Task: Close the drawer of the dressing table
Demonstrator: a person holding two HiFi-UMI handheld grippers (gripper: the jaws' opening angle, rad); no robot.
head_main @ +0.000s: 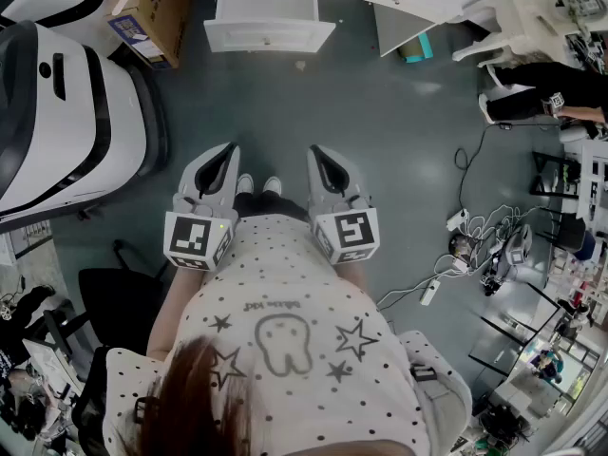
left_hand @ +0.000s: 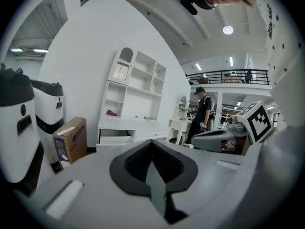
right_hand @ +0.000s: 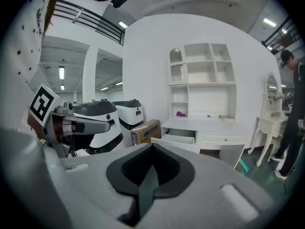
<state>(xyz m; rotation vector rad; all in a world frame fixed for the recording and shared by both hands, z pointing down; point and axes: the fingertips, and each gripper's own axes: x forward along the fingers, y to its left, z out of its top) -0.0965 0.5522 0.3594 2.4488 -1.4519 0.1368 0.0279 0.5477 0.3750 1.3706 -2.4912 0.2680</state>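
- The drawer (head_main: 269, 12) stands pulled out of the white dressing table (right_hand: 209, 125), with its front facing the person.
- The left gripper (head_main: 226, 155) is well short of the drawer, its jaws closed together with nothing between them.
- The right gripper (head_main: 320, 155) is equally far from the drawer, its jaws closed and empty.
- A cardboard box (head_main: 152, 8) sits just beside the drawer.

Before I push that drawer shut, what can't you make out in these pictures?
Drawer rear: head view, cut off by the top edge.
Drawer's floor: both gripper views, hidden by its own front.
Purple item on the dressing table shelf: gripper views, too small to name.
Drawer front's lower part: left gripper view, hidden by the left gripper.
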